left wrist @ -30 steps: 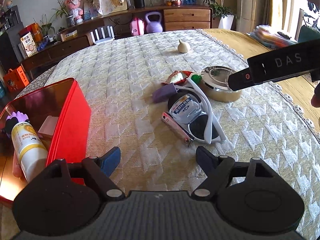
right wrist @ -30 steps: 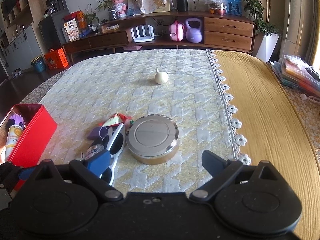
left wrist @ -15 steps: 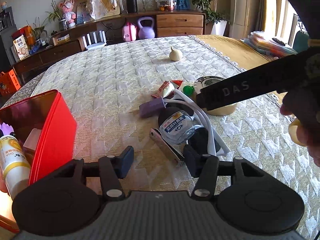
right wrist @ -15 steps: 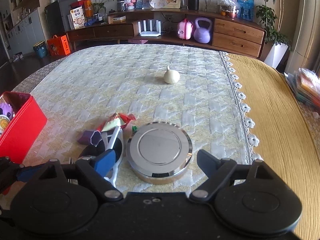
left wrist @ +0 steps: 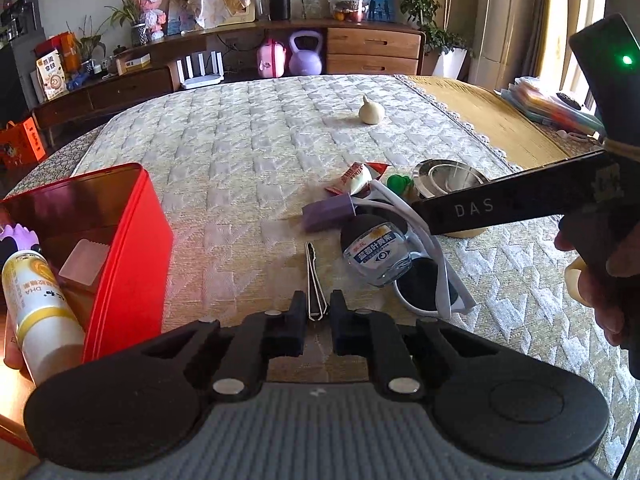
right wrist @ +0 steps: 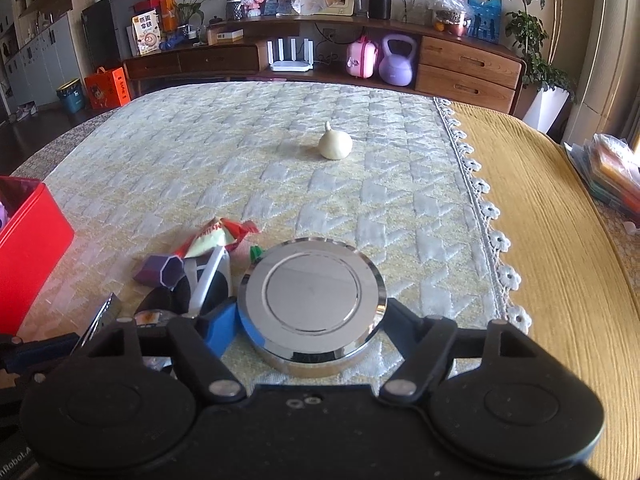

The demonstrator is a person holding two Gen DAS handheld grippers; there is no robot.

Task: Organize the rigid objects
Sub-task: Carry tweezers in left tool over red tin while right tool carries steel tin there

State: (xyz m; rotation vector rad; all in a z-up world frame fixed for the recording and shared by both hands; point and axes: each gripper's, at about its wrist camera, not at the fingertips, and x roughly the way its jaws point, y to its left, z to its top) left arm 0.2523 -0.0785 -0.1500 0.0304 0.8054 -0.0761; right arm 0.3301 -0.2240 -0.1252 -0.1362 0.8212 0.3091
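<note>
Left gripper (left wrist: 318,316) pinched tight on a thin flat item (left wrist: 313,276), seen edge-on, identity unclear. Right gripper (right wrist: 310,316) spread wide, fingers flanking the round metal tin (right wrist: 312,300); contact hard to tell. Left view alone shows inside the red box (left wrist: 128,240): a white-yellow bottle (left wrist: 40,312), a purple toy cut off at the edge. Pile just past the left gripper: small bottle (left wrist: 378,254) on white sunglasses (left wrist: 424,264), purple block (left wrist: 328,212), snack wrapper (left wrist: 354,178). Right view hides the sunglasses mostly behind its fingers. Garlic bulb (right wrist: 335,144) sits well apart on the quilted cloth (right wrist: 240,160). Sideboard (right wrist: 468,64) along the far wall.
</note>
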